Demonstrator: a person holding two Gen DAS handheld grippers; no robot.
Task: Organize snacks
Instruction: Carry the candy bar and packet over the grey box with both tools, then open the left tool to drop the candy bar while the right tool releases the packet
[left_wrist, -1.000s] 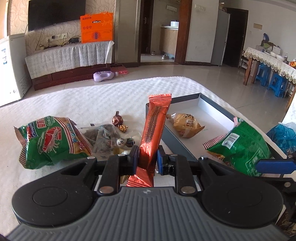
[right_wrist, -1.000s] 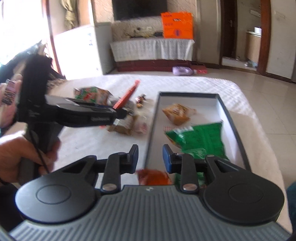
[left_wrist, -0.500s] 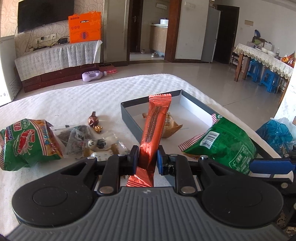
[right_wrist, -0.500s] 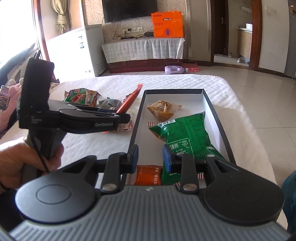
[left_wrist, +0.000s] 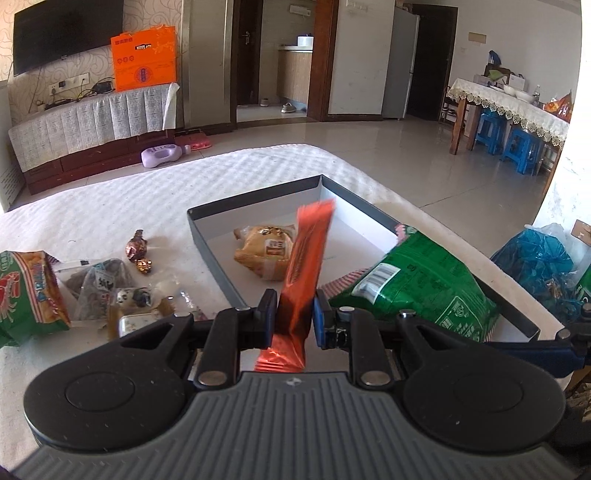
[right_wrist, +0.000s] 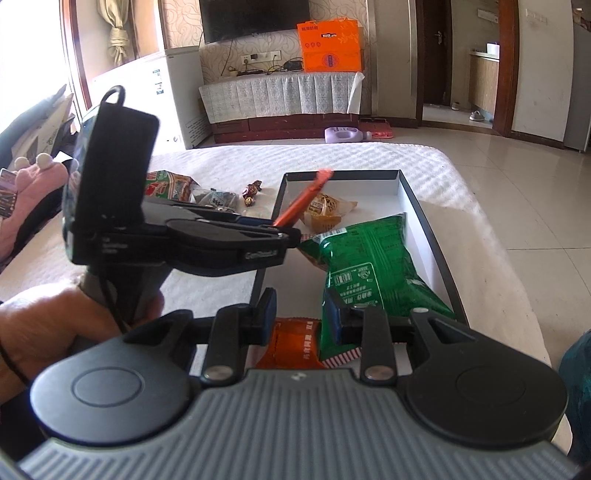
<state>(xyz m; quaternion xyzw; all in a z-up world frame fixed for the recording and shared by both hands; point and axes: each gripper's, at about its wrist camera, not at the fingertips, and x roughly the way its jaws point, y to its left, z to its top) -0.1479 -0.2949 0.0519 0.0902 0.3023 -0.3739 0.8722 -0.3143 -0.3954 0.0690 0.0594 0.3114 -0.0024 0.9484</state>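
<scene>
The orange snack bar (left_wrist: 306, 266) has a shiny foil wrapper with creases. The green bag (left_wrist: 424, 288) is glossy plastic film. The box (left_wrist: 218, 258) looks like matt card, grey outside and white inside. The white cover (left_wrist: 147, 199) under it is quilted cloth, with a bumpy surface.

Tray (left_wrist: 207, 236) on white quilt (left_wrist: 184, 184): far end bare white floor, open from above. Bun packet (left_wrist: 266, 251) sits mid-tray; green bag (left_wrist: 424, 284) fills near right part, lapping the right wall. Orange packet (right_wrist: 291, 343) at near end, possibly under the green bag's edge. Left of tray, loose snacks (left_wrist: 110, 284) crowd the quilt. Left gripper (right_wrist: 284, 230) with its orange bar (right_wrist: 306, 195) blocks the left wall.
</scene>
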